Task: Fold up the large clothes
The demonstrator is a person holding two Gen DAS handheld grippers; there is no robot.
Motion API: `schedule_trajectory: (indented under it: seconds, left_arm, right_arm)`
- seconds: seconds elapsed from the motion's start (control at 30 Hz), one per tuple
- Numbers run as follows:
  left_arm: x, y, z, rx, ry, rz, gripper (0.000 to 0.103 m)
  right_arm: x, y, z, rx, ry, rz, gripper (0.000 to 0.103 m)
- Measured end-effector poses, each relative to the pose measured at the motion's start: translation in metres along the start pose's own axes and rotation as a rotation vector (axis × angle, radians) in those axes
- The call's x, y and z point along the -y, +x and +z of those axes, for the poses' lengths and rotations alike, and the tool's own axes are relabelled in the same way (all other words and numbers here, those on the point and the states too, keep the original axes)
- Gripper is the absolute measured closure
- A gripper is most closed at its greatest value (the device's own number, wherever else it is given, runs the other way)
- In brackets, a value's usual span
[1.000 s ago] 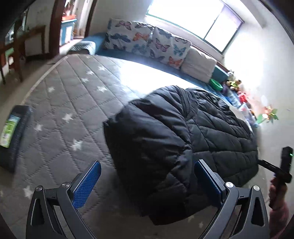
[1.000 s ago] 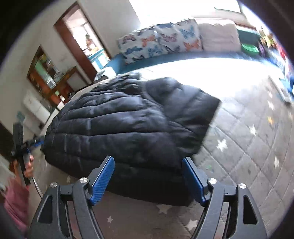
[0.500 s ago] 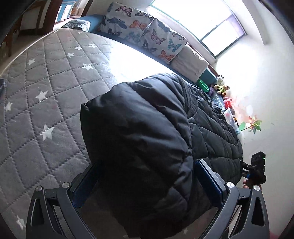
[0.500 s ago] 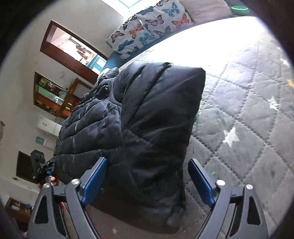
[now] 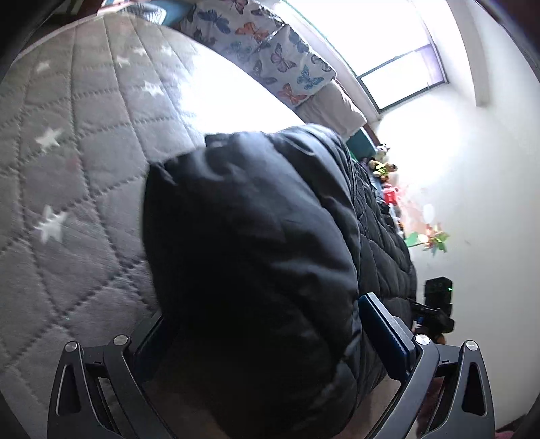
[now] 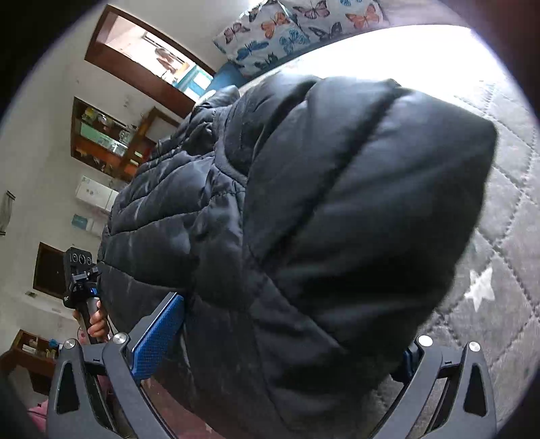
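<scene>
We straddle the near edge of the black coat [image 5: 256, 270] on the bed [image 5: 67, 175] – left gripper [image 5: 266, 341] and right gripper [image 6: 287, 337] both spread wide, nothing pinched. Next – clamp, then fold it away from us.

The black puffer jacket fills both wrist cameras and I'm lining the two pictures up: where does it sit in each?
Left wrist: black puffer jacket fills centre and lower right, bulging between the open fingers.
Right wrist: jacket fills the centre, between the open fingers.
Shared landmark: butterfly pillows along the top.
</scene>
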State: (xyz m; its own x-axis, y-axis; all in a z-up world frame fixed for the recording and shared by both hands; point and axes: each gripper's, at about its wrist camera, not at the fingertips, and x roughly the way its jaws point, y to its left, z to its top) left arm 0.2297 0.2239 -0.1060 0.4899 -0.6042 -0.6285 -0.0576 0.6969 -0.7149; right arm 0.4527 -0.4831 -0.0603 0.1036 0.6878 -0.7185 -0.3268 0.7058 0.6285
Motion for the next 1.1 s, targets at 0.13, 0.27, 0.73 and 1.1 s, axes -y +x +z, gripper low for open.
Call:
schedule_trajectory:
  seconds: [0.13,0.27,0.73,1.1]
  left_arm:
    - [0.005,0.017,0.007,-0.026,0.027,-0.014,0.000]
    - [0.011,0.029,0.015,-0.064,0.053,0.018,0.000]
    - [0.035,0.025,0.002,-0.070,0.065,0.068,0.000]
    - [0.053,0.025,-0.002,-0.021,0.132,0.165,0.009]
  right_arm:
    - [0.001,0.000,0.001,-0.044,-0.004,-0.012,0.000]
    - [0.002,-0.001,0.000,-0.054,0.003,-0.033,0.000]
    - [-0.003,0.000,-0.003,0.006,0.017,-0.007,0.000]
    - [0.000,0.000,-0.003,0.020,0.006,0.017,0.000]
